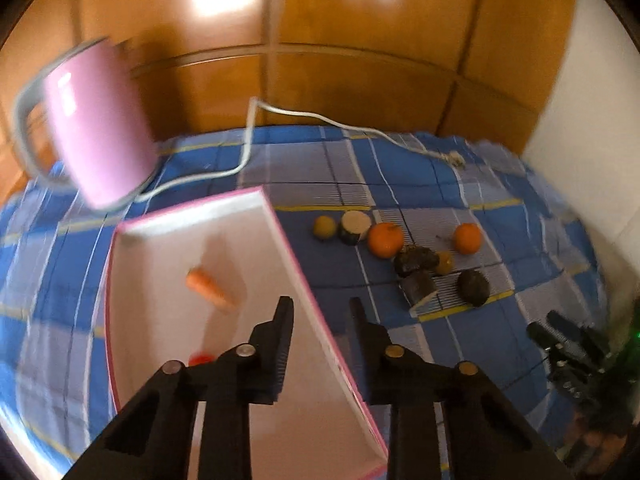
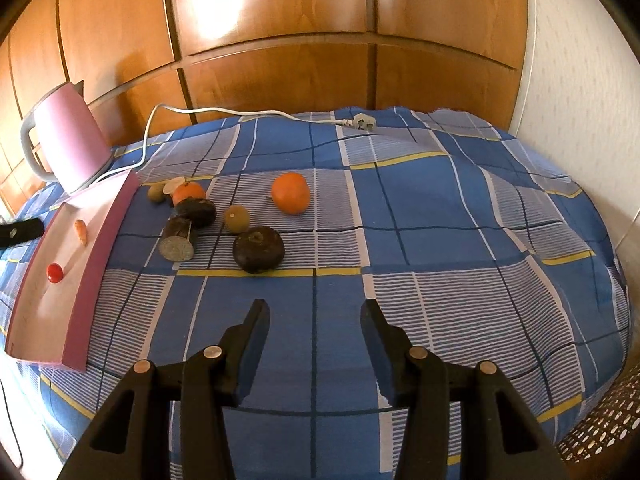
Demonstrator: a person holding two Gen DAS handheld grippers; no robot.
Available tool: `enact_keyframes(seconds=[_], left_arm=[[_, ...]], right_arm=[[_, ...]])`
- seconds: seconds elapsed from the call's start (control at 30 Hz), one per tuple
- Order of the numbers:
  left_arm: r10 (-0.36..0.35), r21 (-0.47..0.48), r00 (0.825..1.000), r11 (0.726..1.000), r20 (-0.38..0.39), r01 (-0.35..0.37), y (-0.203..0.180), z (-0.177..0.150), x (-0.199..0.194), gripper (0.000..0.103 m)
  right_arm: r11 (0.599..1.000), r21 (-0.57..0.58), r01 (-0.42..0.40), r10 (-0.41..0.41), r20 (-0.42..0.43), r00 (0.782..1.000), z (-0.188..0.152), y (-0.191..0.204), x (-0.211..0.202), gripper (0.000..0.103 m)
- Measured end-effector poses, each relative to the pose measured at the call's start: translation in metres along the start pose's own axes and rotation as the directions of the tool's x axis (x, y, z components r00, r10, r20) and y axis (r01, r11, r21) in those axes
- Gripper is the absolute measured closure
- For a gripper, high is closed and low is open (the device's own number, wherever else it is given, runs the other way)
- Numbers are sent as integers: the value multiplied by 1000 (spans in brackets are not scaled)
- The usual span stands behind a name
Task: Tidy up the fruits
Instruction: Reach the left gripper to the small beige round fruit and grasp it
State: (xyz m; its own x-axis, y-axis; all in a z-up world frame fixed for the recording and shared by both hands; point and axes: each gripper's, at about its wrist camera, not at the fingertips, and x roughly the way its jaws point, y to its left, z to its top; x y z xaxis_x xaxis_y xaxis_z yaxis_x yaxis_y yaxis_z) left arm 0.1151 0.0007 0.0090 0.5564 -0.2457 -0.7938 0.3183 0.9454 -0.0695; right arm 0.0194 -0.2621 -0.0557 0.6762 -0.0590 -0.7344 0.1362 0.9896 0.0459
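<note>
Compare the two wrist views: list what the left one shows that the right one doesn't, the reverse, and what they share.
Only the left wrist view shows the right gripper, dark at its right edge, and the open left gripper over the pink tray's rim.

Only the right wrist view shows the open right gripper over the checked cloth, and the wicker edge.

Both show the tray with the carrot and red ball, the oranges, the pink kettle and its cord.

Left claw (image 1: pixel 320 312), right claw (image 2: pixel 314 316): matte black plastic, 2 tapered fingers, 4 silver pivot pins each.
</note>
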Motion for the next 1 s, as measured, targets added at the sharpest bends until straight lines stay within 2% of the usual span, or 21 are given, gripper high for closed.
enact_keyframes(seconds=[0.17,0.37,0.5,0.73,0.83,0.87,0.9,1.0], left_arm=[[11,188,999,982,-49,-1,-17,29,35,77],[38,297,989,955,-145,7,-26,53,83,77],[84,383,975,924,-205,1,-33,58,113,77],[129,430,961,903,-246,-11,-34,65,148,77],[146,435,961,900,-235,-31,-31,68,157,73],[142,424,962,905,-234,-31,-29,68,159,79],[129,408,964,913,-233,-24,-28,69,160,81],[96,393,976,919,-197,-11,-28,63,150,82]], right_arm=[[1000,12,-7,7,-4,1000,0,-6,2,55],[999,37,-9,10,-22,1000,2,-16,9,55],[998,58,-10,12,-31,999,5,-23,12,55],[997,80,0,5,-56,998,8,-33,22,55],[996,87,2,4,-64,998,8,-36,26,55],[996,87,3,3,-65,998,8,-36,26,55],[996,87,4,2,-67,998,9,-37,27,55],[996,87,2,4,-70,998,9,-37,29,55]])
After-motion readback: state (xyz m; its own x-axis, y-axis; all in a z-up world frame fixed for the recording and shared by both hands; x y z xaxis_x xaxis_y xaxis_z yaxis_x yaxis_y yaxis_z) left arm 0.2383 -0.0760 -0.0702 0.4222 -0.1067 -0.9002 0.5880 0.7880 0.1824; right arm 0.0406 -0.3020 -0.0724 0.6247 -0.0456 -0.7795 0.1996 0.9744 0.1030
